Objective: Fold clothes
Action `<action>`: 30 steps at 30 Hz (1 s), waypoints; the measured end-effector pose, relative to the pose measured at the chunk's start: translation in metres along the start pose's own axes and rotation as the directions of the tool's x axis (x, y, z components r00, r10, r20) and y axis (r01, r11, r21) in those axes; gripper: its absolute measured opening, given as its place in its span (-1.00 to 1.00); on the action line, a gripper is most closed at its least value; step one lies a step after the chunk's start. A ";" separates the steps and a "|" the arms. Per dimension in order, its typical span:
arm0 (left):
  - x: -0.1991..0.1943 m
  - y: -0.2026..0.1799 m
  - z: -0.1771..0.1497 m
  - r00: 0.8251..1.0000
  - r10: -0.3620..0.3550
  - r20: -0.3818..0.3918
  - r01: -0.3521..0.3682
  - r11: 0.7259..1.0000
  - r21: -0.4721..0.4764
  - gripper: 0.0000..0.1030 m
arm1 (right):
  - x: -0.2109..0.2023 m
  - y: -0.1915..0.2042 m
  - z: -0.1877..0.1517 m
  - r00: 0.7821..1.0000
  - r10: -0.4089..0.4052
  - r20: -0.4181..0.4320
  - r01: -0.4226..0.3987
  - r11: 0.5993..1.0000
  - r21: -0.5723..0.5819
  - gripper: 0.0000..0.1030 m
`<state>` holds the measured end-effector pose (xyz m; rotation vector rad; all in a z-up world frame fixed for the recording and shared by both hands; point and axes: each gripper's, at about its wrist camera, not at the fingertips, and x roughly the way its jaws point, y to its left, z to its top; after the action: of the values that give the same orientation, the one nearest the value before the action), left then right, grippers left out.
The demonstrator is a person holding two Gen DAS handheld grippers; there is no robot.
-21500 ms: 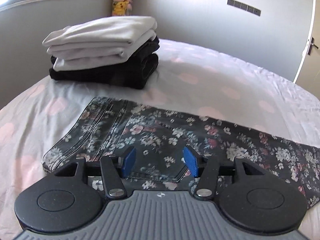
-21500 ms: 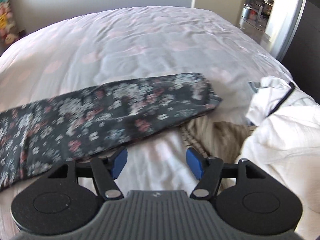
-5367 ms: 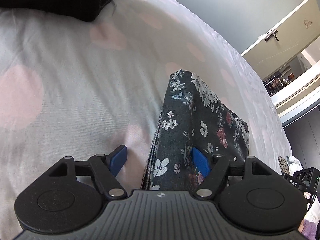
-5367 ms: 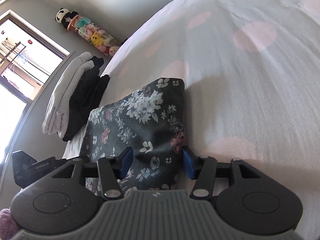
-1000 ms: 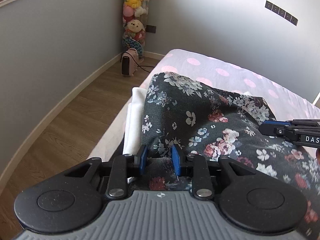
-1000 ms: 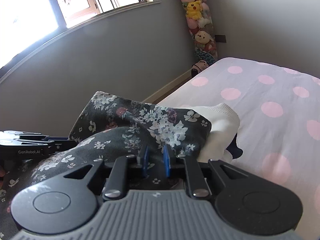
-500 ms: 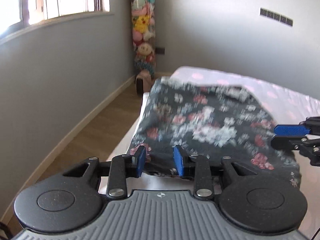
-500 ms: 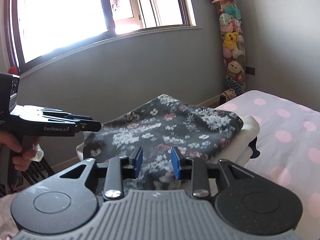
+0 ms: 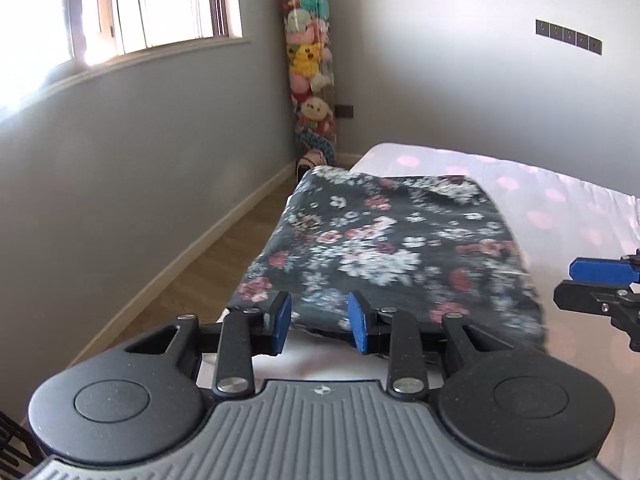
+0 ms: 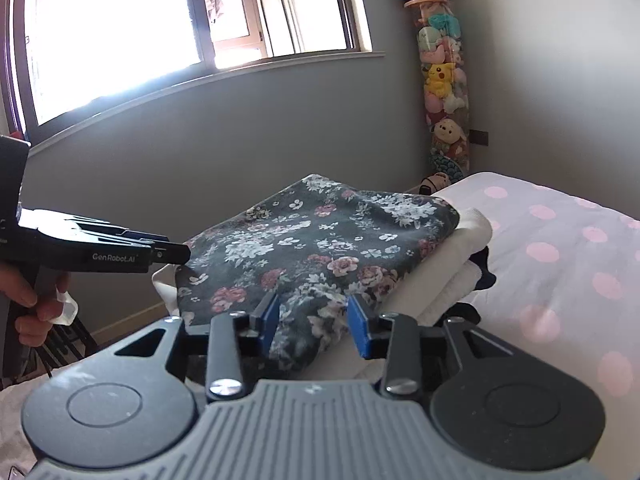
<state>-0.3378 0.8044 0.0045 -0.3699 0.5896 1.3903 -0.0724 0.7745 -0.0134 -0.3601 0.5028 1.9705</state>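
The folded dark floral garment [image 9: 384, 248] lies on top of the stack of folded white and black clothes [image 10: 460, 264] near the bed's corner; it also shows in the right wrist view [image 10: 320, 248]. My left gripper [image 9: 320, 322] is open, its blue pads at the garment's near edge, not pinching it. My right gripper [image 10: 314, 322] is open at the garment's hanging near corner. The right gripper's fingertips [image 9: 592, 276] show at the left view's right edge. The left gripper's fingertips [image 10: 168, 252] show at the right view's left.
The pink-dotted bedsheet [image 10: 560, 248] spreads to the right. Grey walls, a window [image 10: 160, 32] and a hanging column of plush toys [image 9: 308, 68] stand beyond the bed. Wooden floor [image 9: 192, 280] lies left of the bed.
Both grippers have opened and let go of the floral garment, which now rests on the stack. Both have drawn back slightly from it.
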 end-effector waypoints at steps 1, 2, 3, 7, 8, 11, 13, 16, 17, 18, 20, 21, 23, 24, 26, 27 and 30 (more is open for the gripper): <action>-0.008 -0.008 -0.005 1.000 0.011 0.005 -0.011 1.000 -0.008 -0.17 | -0.007 0.002 -0.003 1.000 -0.006 0.011 0.006 1.000 0.000 -0.08; -0.016 -0.015 -0.010 1.000 0.022 0.009 -0.022 1.000 -0.016 -0.08 | -0.015 0.004 -0.007 1.000 -0.011 0.021 0.011 1.000 0.001 -0.05; -0.023 -0.023 -0.015 0.999 0.033 0.014 -0.032 0.999 -0.023 0.08 | -0.022 0.005 -0.010 0.999 -0.017 0.032 0.017 1.000 0.002 -0.02; -0.047 -0.049 -0.035 0.994 0.099 0.040 -0.097 0.994 -0.042 0.30 | -0.052 0.012 -0.023 0.996 -0.040 0.074 0.040 0.999 0.005 0.10; -0.051 -0.055 -0.039 0.992 0.116 0.041 -0.114 0.992 -0.052 0.30 | -0.059 0.014 -0.026 0.995 -0.046 0.085 0.046 0.999 0.006 0.12; -0.061 -0.068 -0.051 0.987 0.151 0.047 -0.148 0.986 -0.074 0.48 | -0.081 0.019 -0.036 0.991 -0.063 0.116 0.063 0.998 0.009 0.13; -0.068 -0.078 -0.058 0.983 0.172 0.056 -0.168 0.983 -0.079 0.52 | -0.092 0.023 -0.044 0.989 -0.076 0.130 0.075 0.997 0.009 0.13; -0.077 -0.088 -0.070 0.983 0.173 0.062 -0.168 0.982 -0.085 0.58 | -0.099 0.028 -0.059 0.986 -0.097 0.132 0.097 0.995 0.008 0.13; -0.080 -0.090 -0.074 0.985 0.163 0.059 -0.158 0.984 -0.084 0.58 | -0.101 0.030 -0.064 0.985 -0.105 0.134 0.105 0.994 0.010 0.13; -0.082 -0.092 -0.078 0.987 0.151 0.058 -0.147 0.986 -0.080 0.58 | -0.103 0.031 -0.068 0.985 -0.109 0.136 0.108 0.994 0.012 0.13; -0.085 -0.093 -0.087 0.986 0.156 0.058 -0.151 0.985 -0.080 0.64 | -0.106 0.035 -0.077 0.983 -0.116 0.143 0.115 0.993 0.016 0.13; -0.087 -0.093 -0.091 0.985 0.160 0.058 -0.155 0.985 -0.081 0.67 | -0.108 0.037 -0.082 0.982 -0.122 0.148 0.120 0.993 0.020 0.13; -0.092 -0.091 -0.102 0.986 0.147 0.073 -0.141 0.987 -0.081 0.70 | -0.111 0.042 -0.091 0.980 -0.127 0.151 0.125 0.992 0.023 0.15; -0.096 -0.089 -0.107 0.988 0.133 0.077 -0.127 0.988 -0.083 0.70 | -0.113 0.046 -0.095 0.980 -0.130 0.153 0.128 0.992 0.023 0.17; -0.106 -0.086 -0.115 0.990 0.121 0.077 -0.115 0.990 -0.080 0.70 | -0.119 0.056 -0.103 0.978 -0.140 0.155 0.139 0.990 0.017 0.18; -0.112 -0.084 -0.119 0.990 0.118 0.080 -0.111 0.991 -0.078 0.70 | -0.121 0.061 -0.106 0.977 -0.146 0.152 0.146 0.989 0.012 0.19; -0.137 -0.078 -0.127 0.989 0.114 0.093 -0.110 0.993 -0.050 0.70 | -0.136 0.079 -0.112 0.973 -0.179 0.149 0.181 0.984 0.002 0.19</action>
<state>-0.2924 0.6096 -0.0241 -0.3076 0.5077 1.5226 -0.0819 0.5821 -0.0334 -0.2548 0.3506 1.8089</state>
